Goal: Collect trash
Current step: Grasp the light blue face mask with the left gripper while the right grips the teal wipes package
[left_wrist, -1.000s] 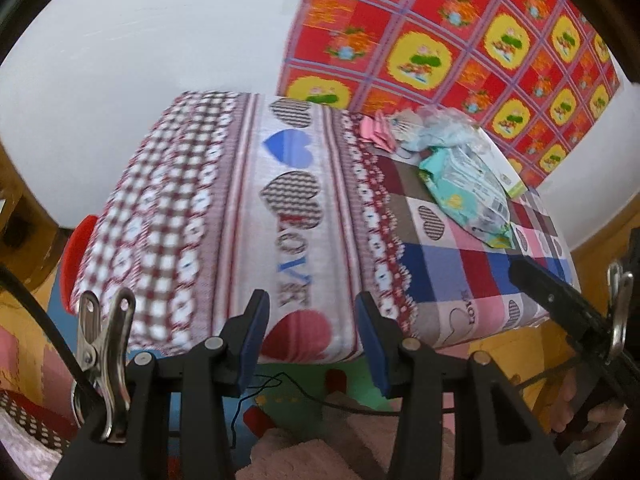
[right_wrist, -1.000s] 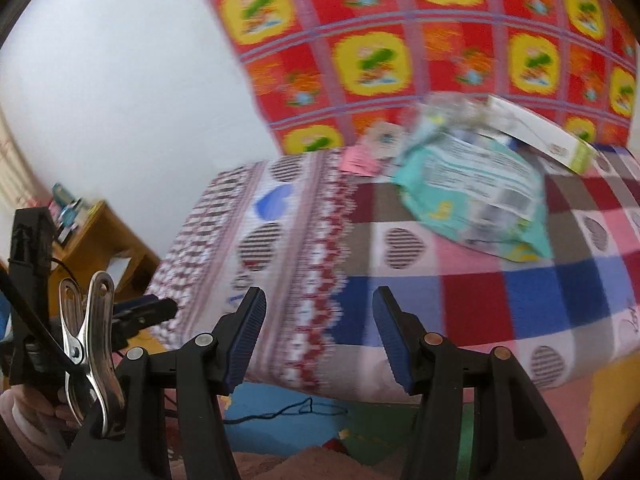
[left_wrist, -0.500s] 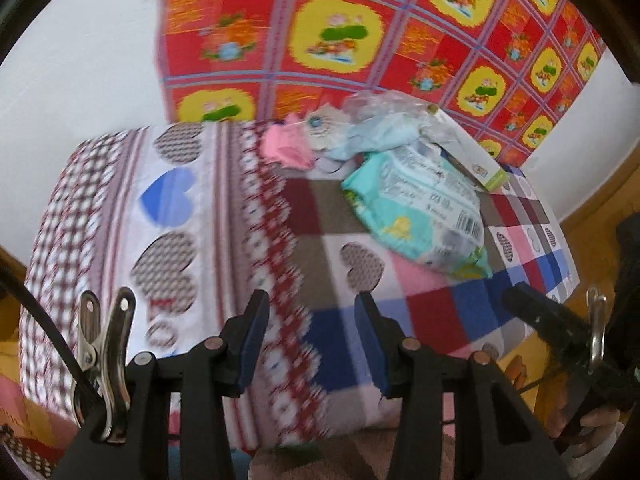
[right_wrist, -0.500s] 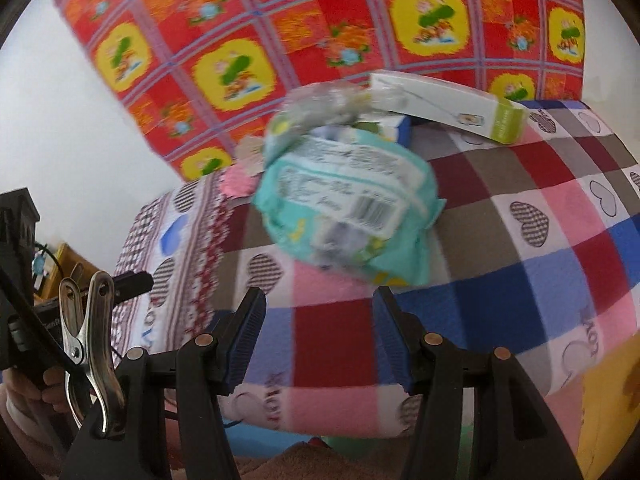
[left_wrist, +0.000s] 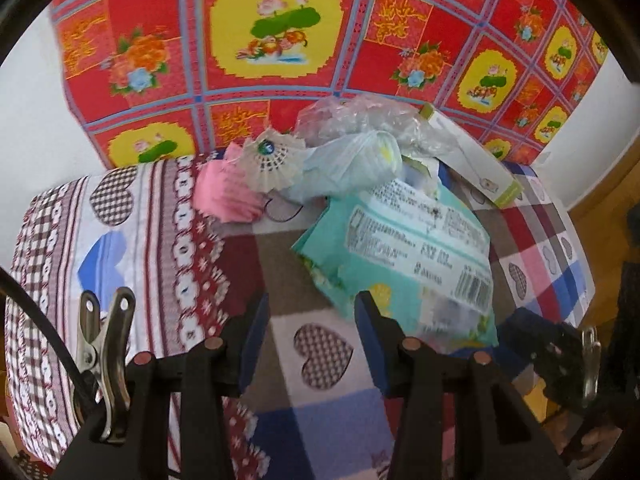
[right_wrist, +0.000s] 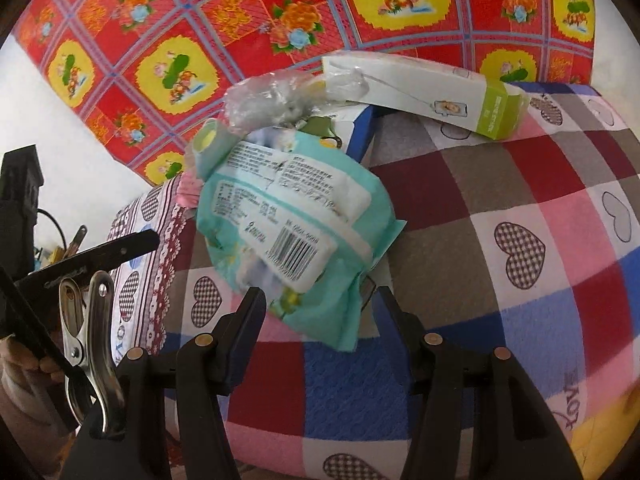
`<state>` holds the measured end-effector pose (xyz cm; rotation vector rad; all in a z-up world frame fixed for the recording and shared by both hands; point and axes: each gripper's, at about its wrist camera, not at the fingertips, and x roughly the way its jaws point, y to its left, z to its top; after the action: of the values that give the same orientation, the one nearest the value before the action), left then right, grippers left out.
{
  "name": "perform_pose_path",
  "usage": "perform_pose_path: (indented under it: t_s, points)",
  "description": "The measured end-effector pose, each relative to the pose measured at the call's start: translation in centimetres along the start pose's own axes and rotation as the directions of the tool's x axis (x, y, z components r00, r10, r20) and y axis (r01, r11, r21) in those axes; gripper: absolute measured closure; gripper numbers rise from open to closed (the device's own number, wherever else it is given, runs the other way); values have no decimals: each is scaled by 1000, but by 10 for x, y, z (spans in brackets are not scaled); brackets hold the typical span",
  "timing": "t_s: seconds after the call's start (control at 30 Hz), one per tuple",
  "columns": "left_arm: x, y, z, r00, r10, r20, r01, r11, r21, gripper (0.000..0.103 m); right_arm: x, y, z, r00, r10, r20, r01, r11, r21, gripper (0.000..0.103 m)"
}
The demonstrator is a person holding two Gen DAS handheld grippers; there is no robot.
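Both tools, left tool (left_wrist: 310, 322) and right tool (right_wrist: 320, 312), gape empty above the teal wrapper (right_wrist: 296, 232).

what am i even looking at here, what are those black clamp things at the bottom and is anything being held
Those black clamps are two hand-held grippers, one in each of a person's hands; there is no robot arm. Each picture comes from a wide-angle camera mounted on a gripper, looking forward along its two fingers.

In the left view, the left gripper is open and empty. In the right view, the right gripper is also open, holding nothing.

Both point down at a checked heart-pattern blanket with a pile of trash: a teal plastic wrapper just ahead of the right fingers, a crumpled clear bag, a long white and green box, a shuttlecock and something pink.

A red flowered cloth hangs behind.
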<state>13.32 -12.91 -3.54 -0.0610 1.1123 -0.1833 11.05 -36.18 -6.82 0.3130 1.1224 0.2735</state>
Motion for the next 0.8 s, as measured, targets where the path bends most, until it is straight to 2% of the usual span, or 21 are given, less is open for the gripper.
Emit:
perform_pose_path:
  t_s: [0.17, 0.33, 0.47, 0.57, 0.67, 0.8]
  points:
    - [21, -6, 19, 1000, -11, -12, 10, 1000, -10, 56, 8, -3, 12, 999, 38, -25, -38, 999, 0, 46]
    - [43, -15, 39, 1000, -1, -16, 2, 998, 61, 56, 21, -8, 19, 998, 29, -60, -29, 1000, -10, 46]
    - [65, -20, 46, 997, 69, -35, -64, 990, 122, 56, 31, -12, 23, 997, -8, -77, 5, 999, -36, 46]
    - [80, -19, 49, 997, 32, -69, -24, 994, 107, 56, 37, -18, 25, 995, 10, -99, -13, 1000, -28, 46]
    - [85, -20, 49, 997, -23, -76, 31, 994, 107, 57, 40, -20, 27, 995, -29, -98, 24, 998, -52, 45]
    - [80, -21, 40, 993, -82, -86, 93, 986, 136, 64, 40, -26, 33, 995, -57, -87, 50, 996, -74, 41]
